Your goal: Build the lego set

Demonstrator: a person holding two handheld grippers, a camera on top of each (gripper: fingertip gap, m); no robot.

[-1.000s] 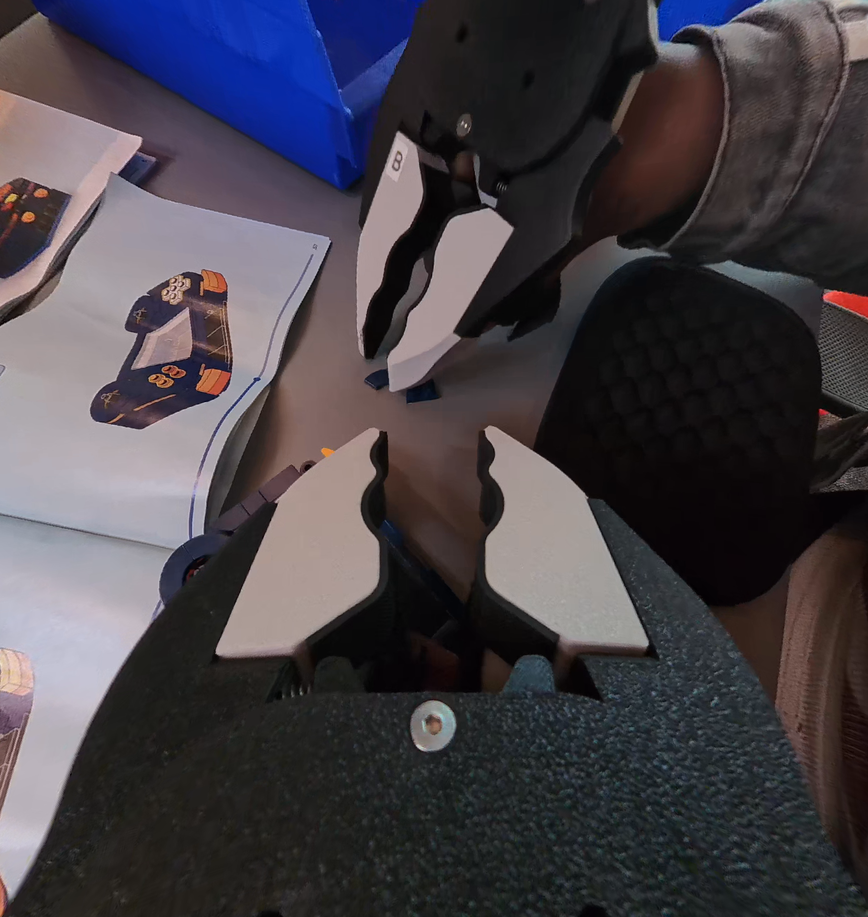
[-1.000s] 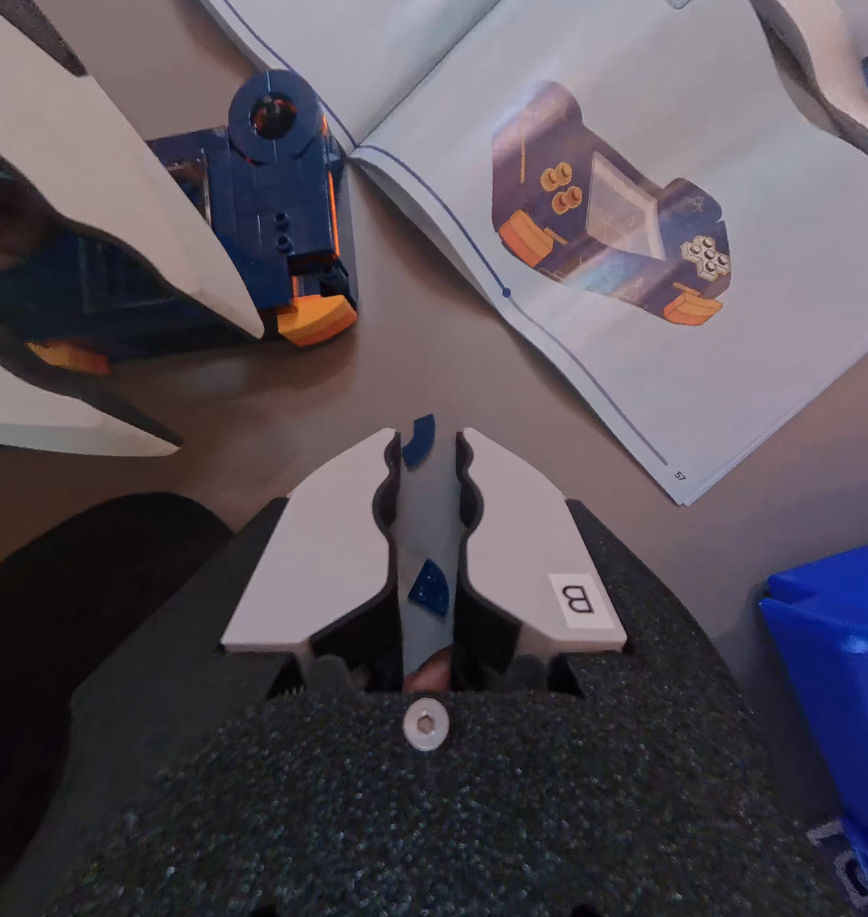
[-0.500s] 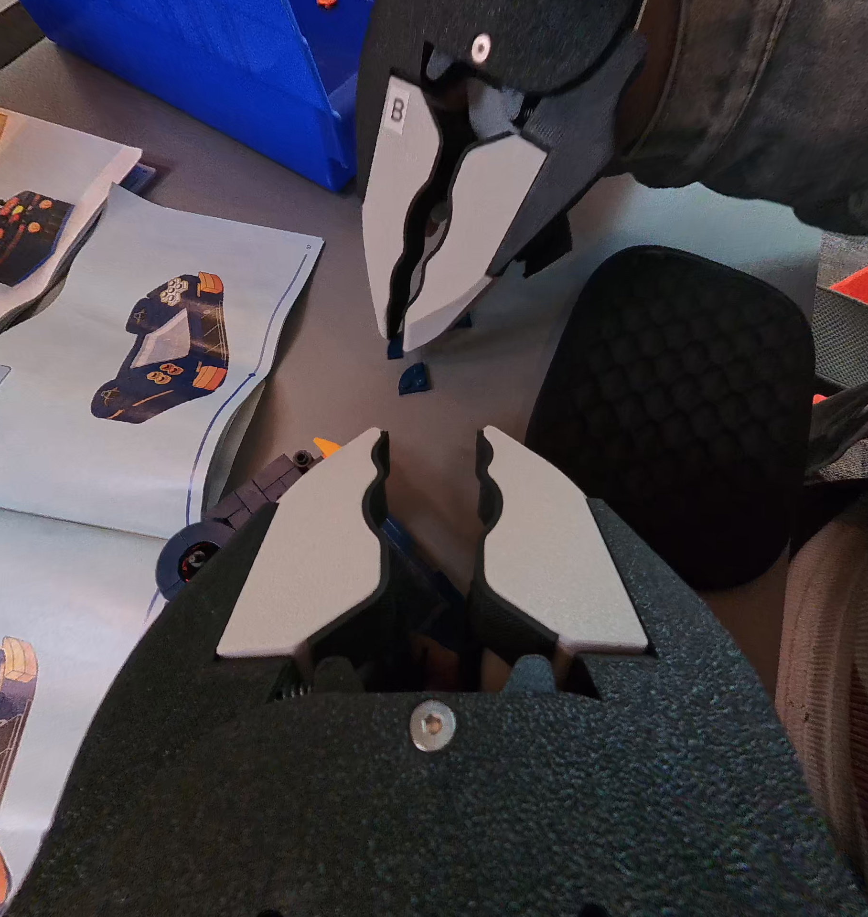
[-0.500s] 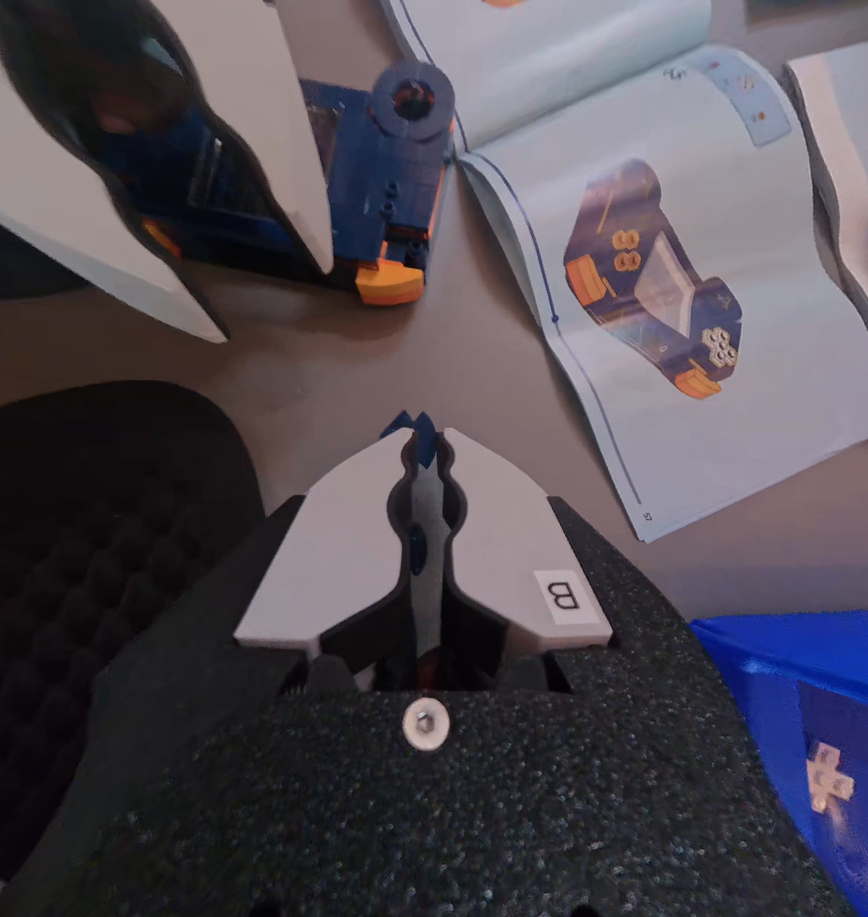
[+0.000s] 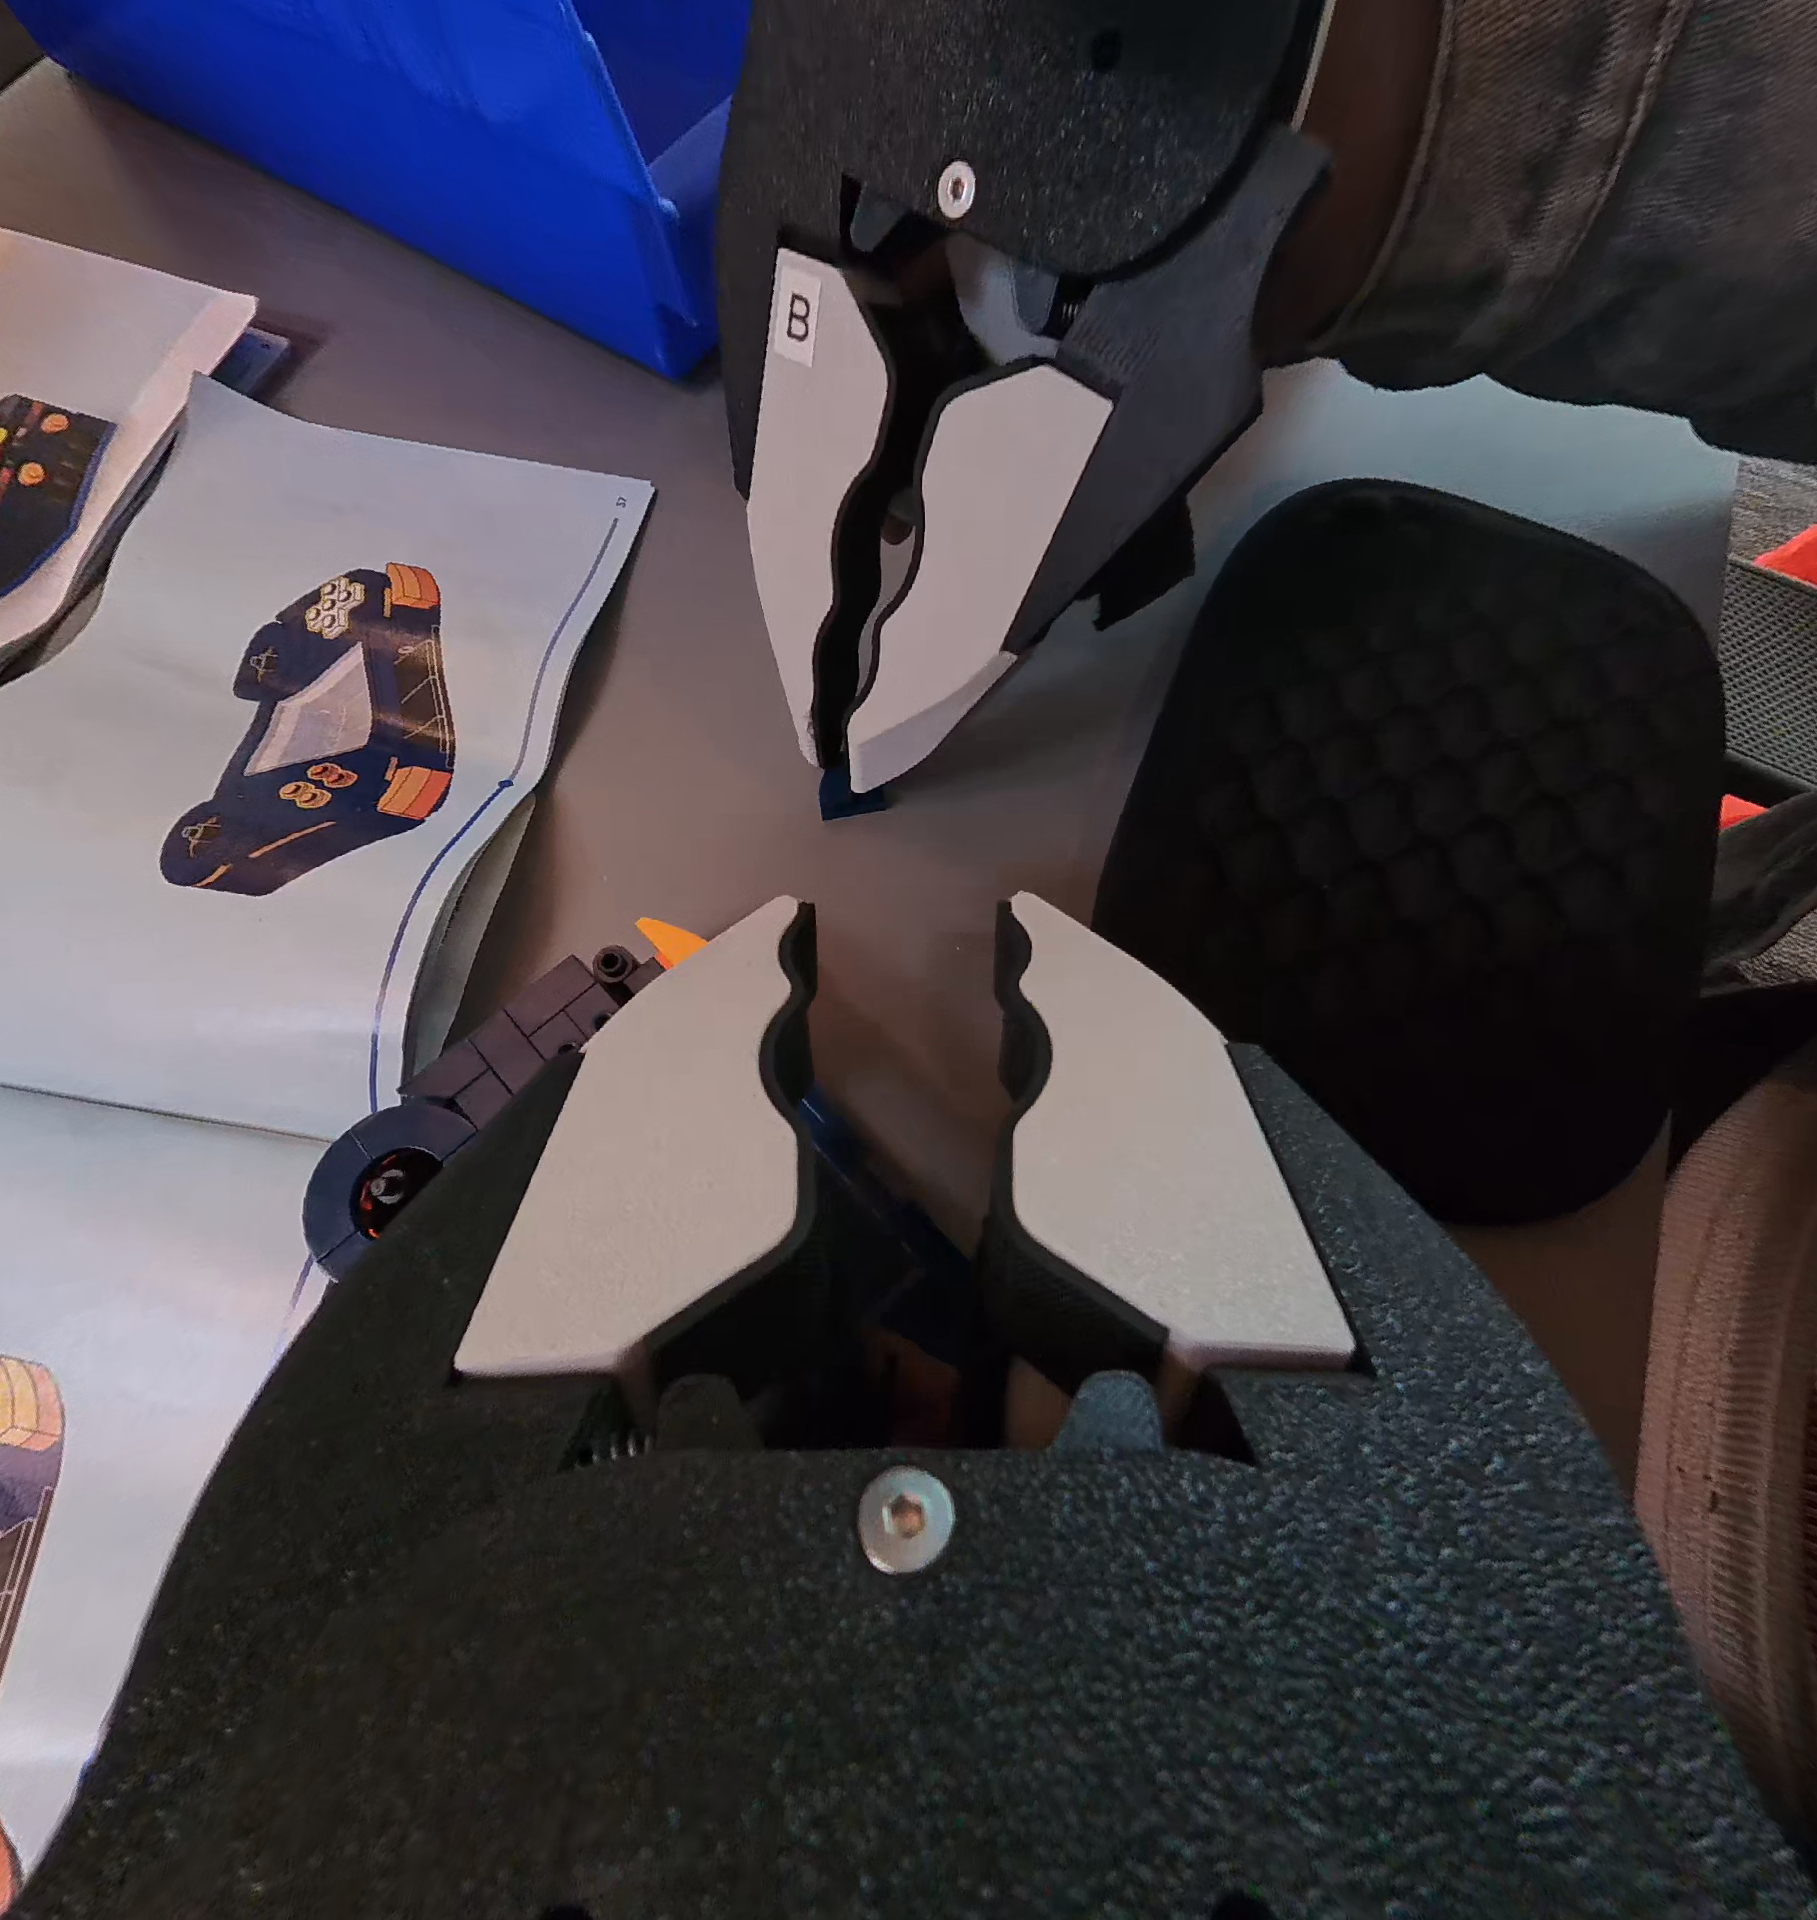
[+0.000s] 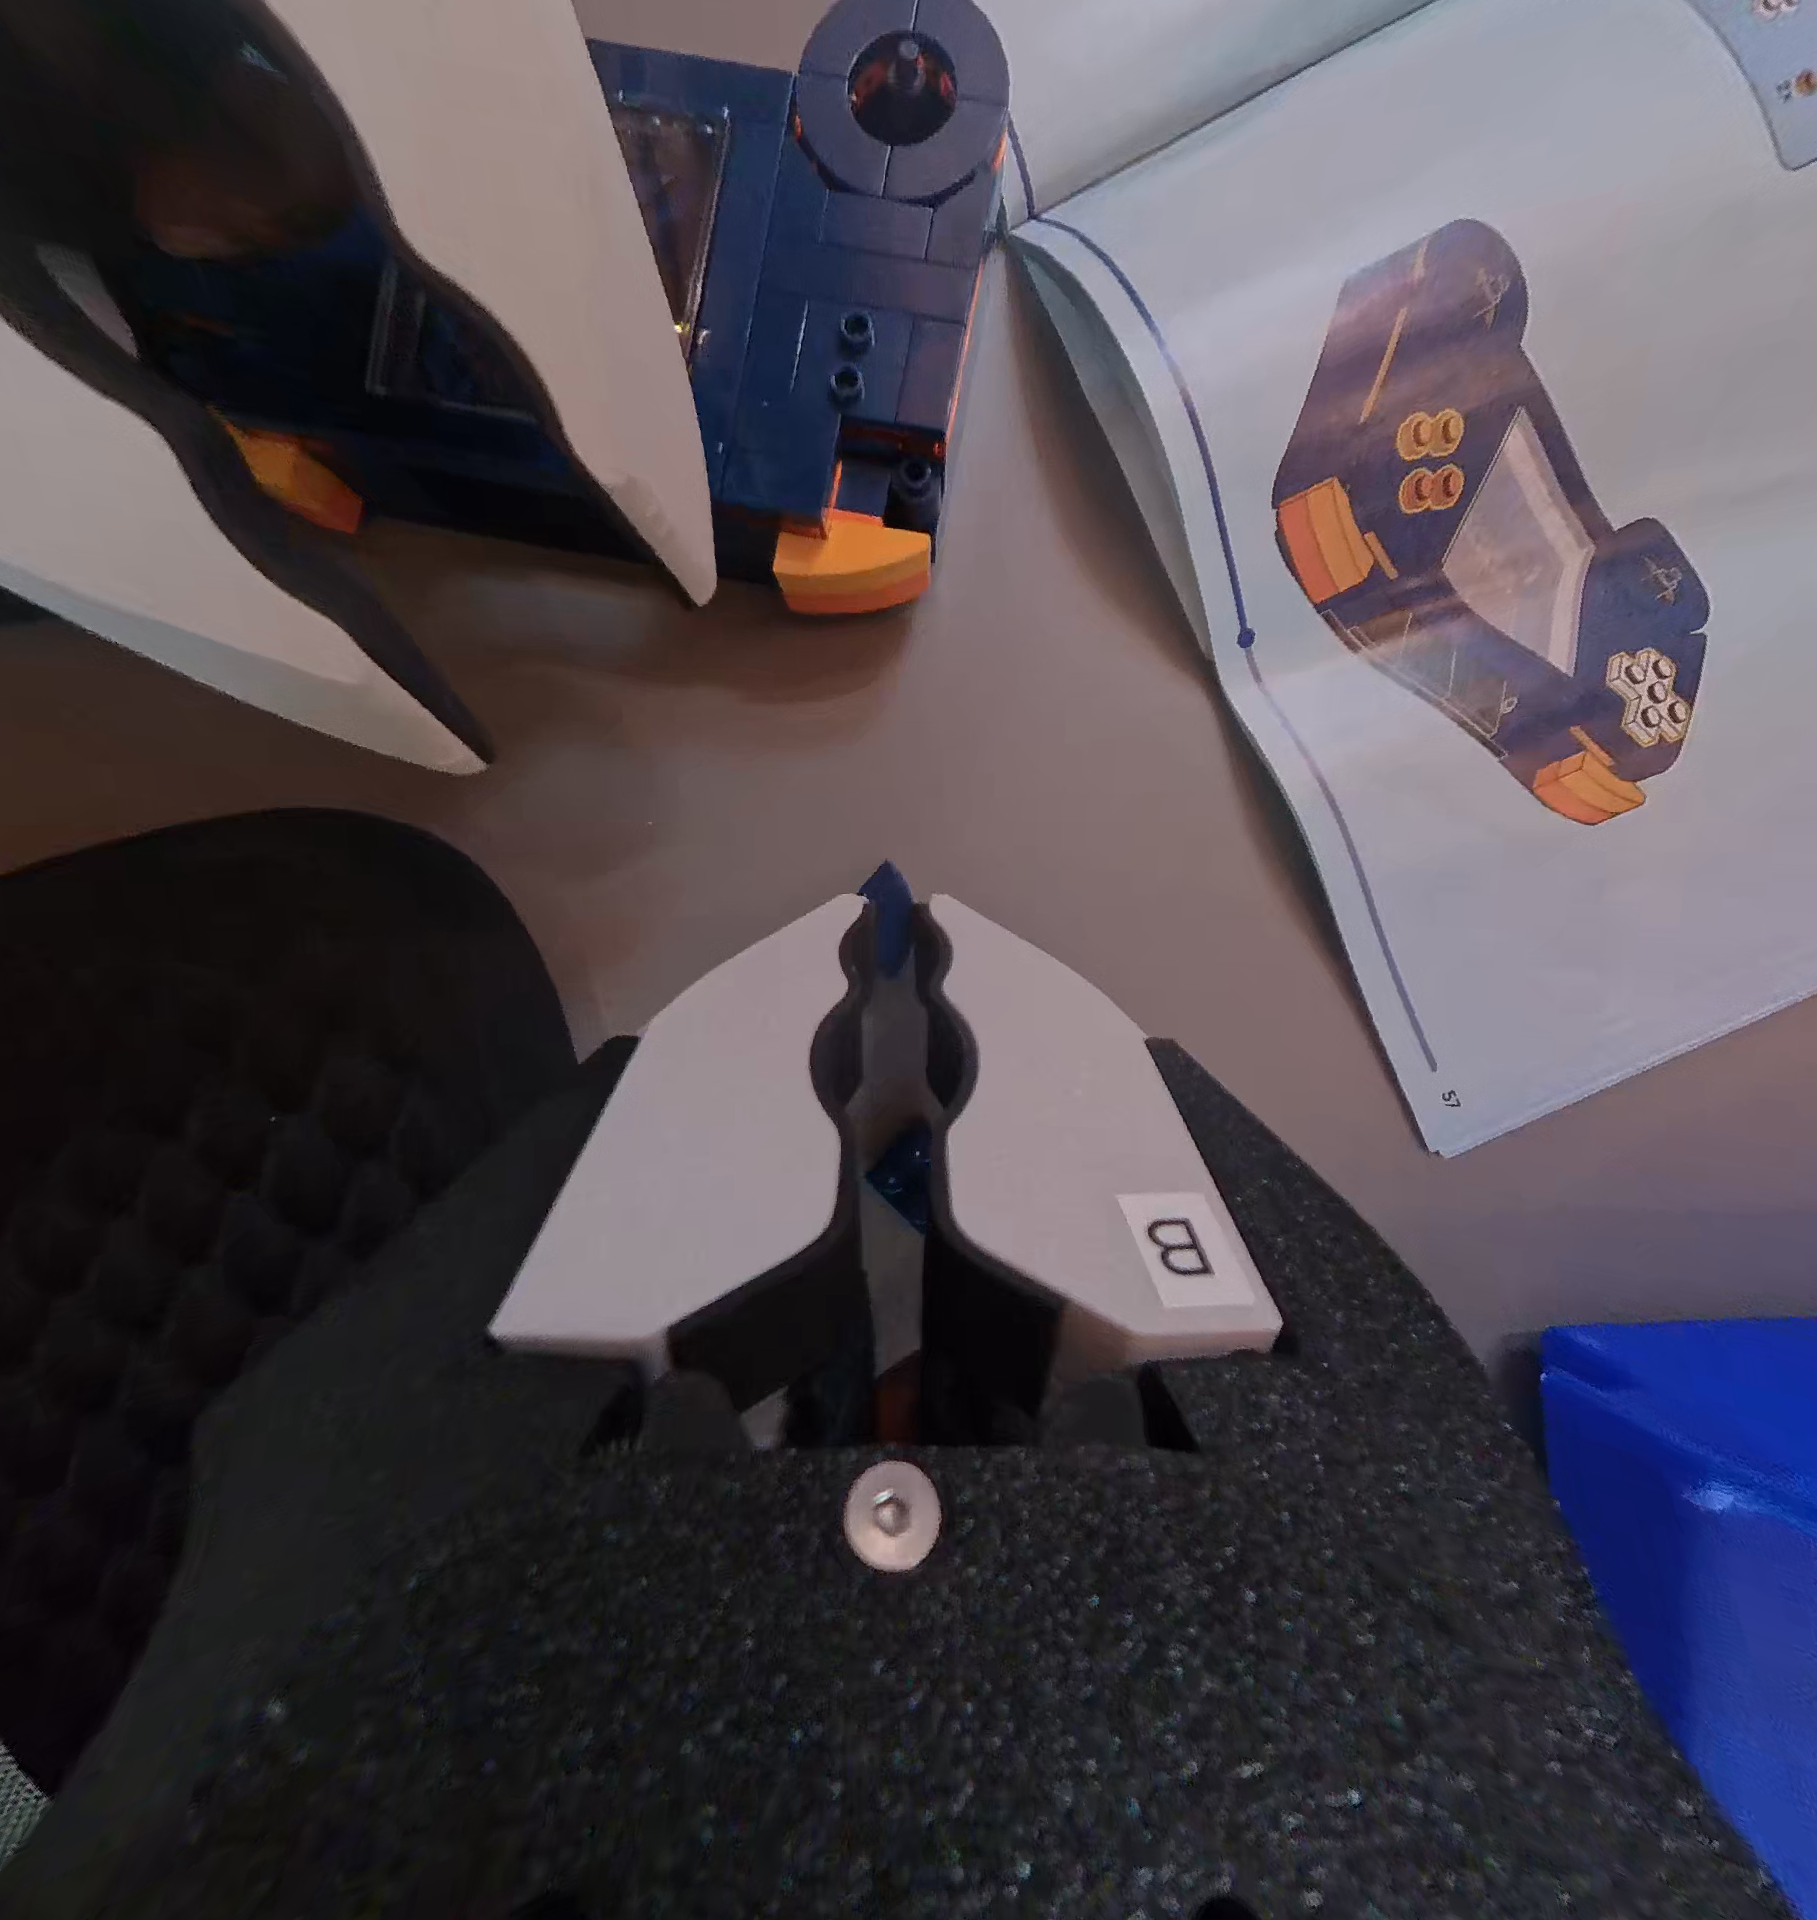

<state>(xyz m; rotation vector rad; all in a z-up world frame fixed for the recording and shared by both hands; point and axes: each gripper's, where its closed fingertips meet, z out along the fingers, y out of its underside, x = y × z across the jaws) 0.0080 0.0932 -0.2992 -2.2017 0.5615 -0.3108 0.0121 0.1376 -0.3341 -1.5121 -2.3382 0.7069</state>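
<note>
A small blue piece [image 6: 888,920] sits pinched at the tip of the right gripper [image 6: 893,909], in the middle of the right wrist view; its jaws are clenched on it. The blue and orange model [image 6: 842,343] lies on the grey bench [image 6: 675,748] at the upper middle. The left gripper [image 5: 899,920] has its jaws released, holding nothing. An open booklet [image 6: 1506,623] lies at the right.

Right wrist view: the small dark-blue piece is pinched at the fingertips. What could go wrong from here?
The right hand-held gripper holds the small blue piece only by its very tips, so it could twist or pop out. A second blue piece lies under the gripper and may get knocked.
</note>
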